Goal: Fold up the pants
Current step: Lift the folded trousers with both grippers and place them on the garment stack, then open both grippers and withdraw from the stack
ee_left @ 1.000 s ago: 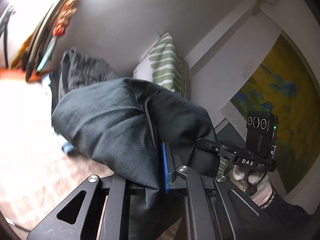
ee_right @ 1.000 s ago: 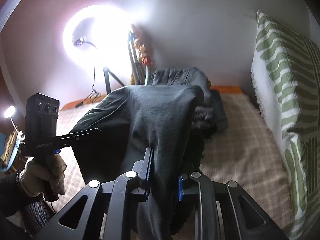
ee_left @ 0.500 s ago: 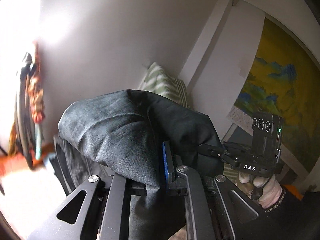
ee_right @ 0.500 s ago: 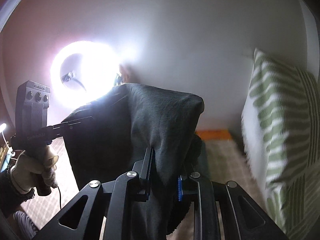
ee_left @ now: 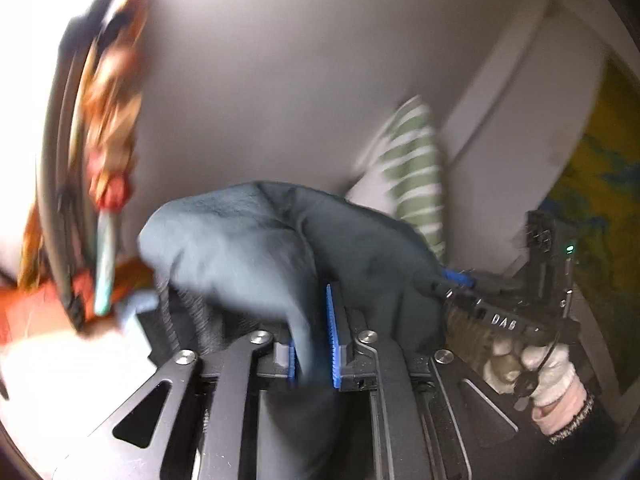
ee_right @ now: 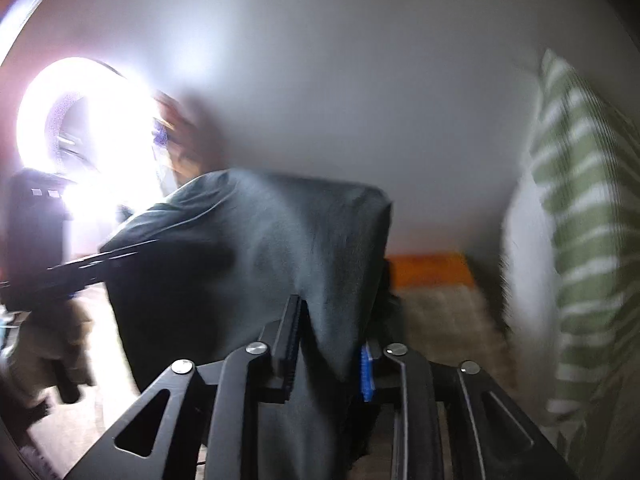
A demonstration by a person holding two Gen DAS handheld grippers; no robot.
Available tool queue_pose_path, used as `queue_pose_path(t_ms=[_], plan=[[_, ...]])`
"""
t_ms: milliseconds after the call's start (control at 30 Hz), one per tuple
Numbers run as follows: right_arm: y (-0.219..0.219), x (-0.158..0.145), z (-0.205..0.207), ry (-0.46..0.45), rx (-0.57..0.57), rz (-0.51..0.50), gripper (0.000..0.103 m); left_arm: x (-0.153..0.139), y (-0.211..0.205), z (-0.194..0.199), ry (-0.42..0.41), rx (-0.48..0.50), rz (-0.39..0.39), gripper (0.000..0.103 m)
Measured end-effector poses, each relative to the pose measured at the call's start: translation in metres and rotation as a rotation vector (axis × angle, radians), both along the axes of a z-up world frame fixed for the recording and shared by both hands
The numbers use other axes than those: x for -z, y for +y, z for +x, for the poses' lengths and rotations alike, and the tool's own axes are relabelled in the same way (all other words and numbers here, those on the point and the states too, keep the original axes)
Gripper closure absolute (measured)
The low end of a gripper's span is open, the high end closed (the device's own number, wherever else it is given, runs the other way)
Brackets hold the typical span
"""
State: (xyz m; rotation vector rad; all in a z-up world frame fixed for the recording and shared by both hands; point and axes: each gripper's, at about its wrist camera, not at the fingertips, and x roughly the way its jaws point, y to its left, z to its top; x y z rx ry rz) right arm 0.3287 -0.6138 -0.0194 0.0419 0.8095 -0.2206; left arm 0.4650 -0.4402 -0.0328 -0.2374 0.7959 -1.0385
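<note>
Dark grey pants (ee_left: 240, 248) hang bunched between both grippers, lifted off the bed. In the left wrist view my left gripper (ee_left: 312, 344) has the cloth between its blue pads, and its jaws are opening. The right gripper (ee_left: 452, 280) reaches into the same bundle from the right, carried by a gloved hand (ee_left: 532, 364). In the right wrist view the pants (ee_right: 260, 240) drape over my right gripper (ee_right: 328, 356). Cloth fills the gap there while its jaws are opening. The left gripper (ee_right: 120, 252) pokes into the cloth's left edge. Both views are blurred.
A green striped pillow (ee_right: 580, 220) stands against the wall on the right. A ring light (ee_right: 80, 128) glares at the left, its stand (ee_left: 64, 160) close by. Folded dark clothes (ee_left: 188, 312) lie behind the pants on the checked bed cover (ee_right: 440, 320).
Both grippers have swept sideways with the pants, and the background has slid and blurred. The gap between each pair of pads has widened slightly, with the cloth still between them.
</note>
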Motion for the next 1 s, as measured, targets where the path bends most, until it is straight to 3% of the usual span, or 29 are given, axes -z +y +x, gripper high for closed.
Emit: queue_pose_path(t_ms=[67,233,300,600,833,900,1000], plan=[[-0.007,0.011,0.006,0.013,0.027,0.017,0.077,0.016,0.003,0.008,0.047,-0.043,0.049,0.081],[-0.011,0.029,0.013,0.039,0.073,0.001,0.077,0.027,0.016,0.008,0.054,-0.071,0.069,0.076],[-0.011,0.035,0.013,0.041,0.075,-0.007,0.069,0.029,0.020,0.006,0.051,-0.070,0.079,0.072],[-0.022,0.054,-0.008,0.076,0.126,0.004,0.060,0.060,0.036,-0.009,0.106,-0.058,0.132,0.066],[-0.015,0.046,-0.047,0.079,0.167,-0.003,0.057,0.062,0.042,-0.042,0.130,-0.029,0.102,0.063],[-0.010,0.043,-0.058,0.069,0.170,-0.004,0.047,0.057,0.044,-0.056,0.125,-0.019,0.100,0.060],[0.000,0.036,-0.077,0.051,0.171,-0.006,0.045,0.048,0.048,-0.077,0.109,-0.022,0.106,0.057]])
